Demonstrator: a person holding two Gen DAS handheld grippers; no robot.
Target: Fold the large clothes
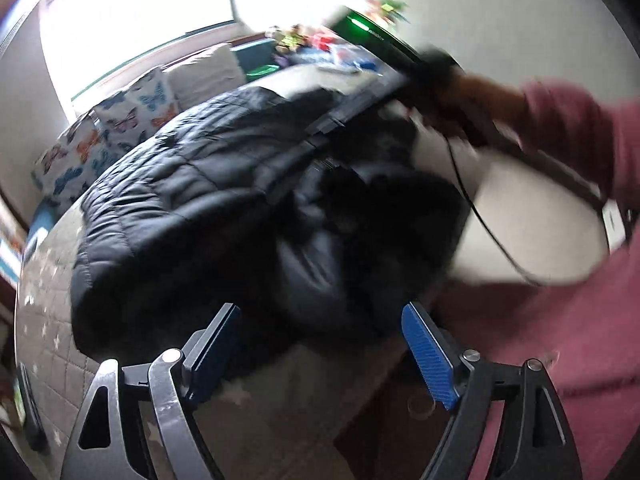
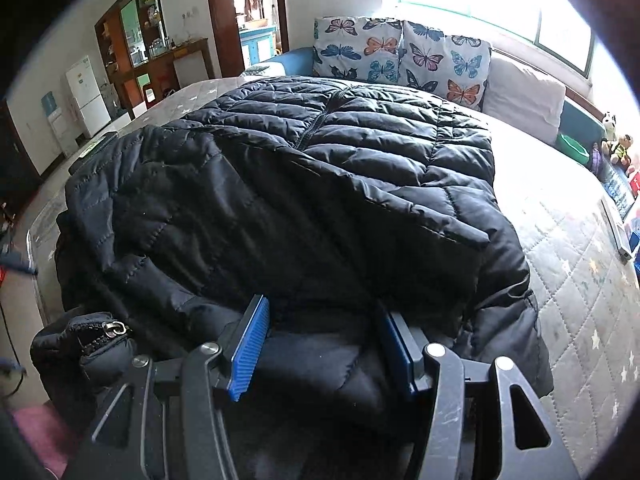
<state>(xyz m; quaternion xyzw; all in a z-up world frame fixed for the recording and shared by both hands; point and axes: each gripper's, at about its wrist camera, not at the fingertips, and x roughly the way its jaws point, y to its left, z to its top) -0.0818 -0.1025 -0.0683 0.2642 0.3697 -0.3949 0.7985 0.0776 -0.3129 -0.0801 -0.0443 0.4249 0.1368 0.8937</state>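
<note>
A black quilted puffer jacket [image 2: 320,180] lies spread on a bed, its near part bunched up. My right gripper [image 2: 322,306] stands at the jacket's near edge with a thick fold of the padded fabric filling the gap between its blue pads [image 2: 248,352], which press on it. The left wrist view shows the same jacket [image 1: 180,200], with the blurred right gripper [image 1: 440,80] and the hand [image 1: 492,96] holding it above the jacket's far side. My left gripper [image 1: 320,312] hangs just off the jacket's near edge, jaws wide apart, nothing between them.
The quilted star-print mattress [image 2: 580,280] extends to the right of the jacket. Butterfly cushions [image 2: 400,56] and a plain cushion [image 2: 524,92] line the far edge under a window. Toys [image 2: 616,140] and a green bowl [image 2: 574,146] sit at right. A pink sleeve [image 1: 580,128] and black cable [image 1: 480,216] cross the left wrist view.
</note>
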